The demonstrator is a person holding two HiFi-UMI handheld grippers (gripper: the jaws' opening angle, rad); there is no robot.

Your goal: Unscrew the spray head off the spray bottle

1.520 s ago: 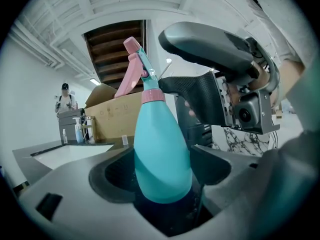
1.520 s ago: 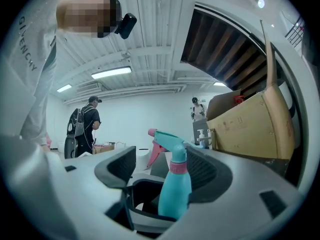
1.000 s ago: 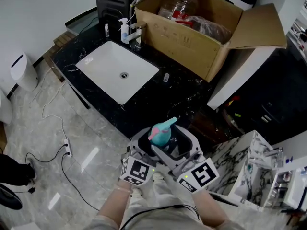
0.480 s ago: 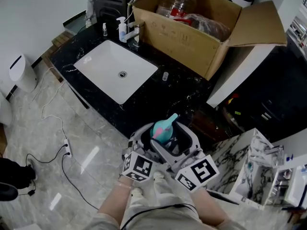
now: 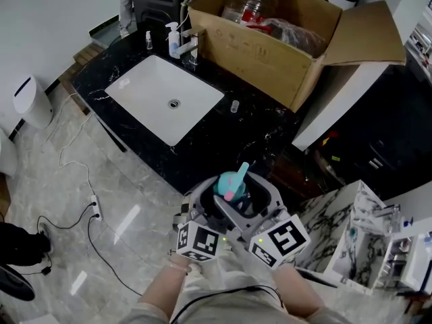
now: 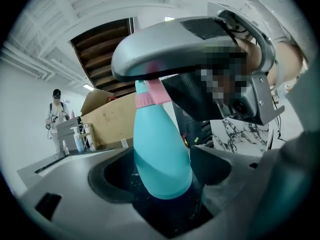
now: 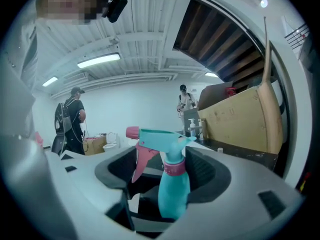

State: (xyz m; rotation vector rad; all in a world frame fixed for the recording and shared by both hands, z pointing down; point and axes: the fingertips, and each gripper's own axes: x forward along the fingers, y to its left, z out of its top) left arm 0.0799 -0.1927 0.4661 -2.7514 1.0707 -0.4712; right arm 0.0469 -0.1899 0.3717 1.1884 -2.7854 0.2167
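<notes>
A teal spray bottle (image 5: 228,186) with a pink collar (image 7: 175,169) and pink trigger is held upright low in the head view, between both grippers. My left gripper (image 5: 214,206) is shut on the bottle's wide body (image 6: 161,154), which fills the space between its dark pads. My right gripper (image 5: 251,201) reaches round the spray head (image 7: 161,136). Its jaws are closing, and a gap still shows on each side of the neck. In the left gripper view the right gripper (image 6: 190,49) arches over the top of the bottle.
Ahead is a black counter (image 5: 223,140) with a white sink (image 5: 165,98), a soap dispenser (image 5: 175,40) and an open cardboard box (image 5: 270,46). A cable and power strip (image 5: 94,209) lie on the marble floor. People stand far off (image 7: 74,124).
Both grippers and the bottle have shifted slightly down and right in the head view. The nozzle now points more upward than a second ago.
</notes>
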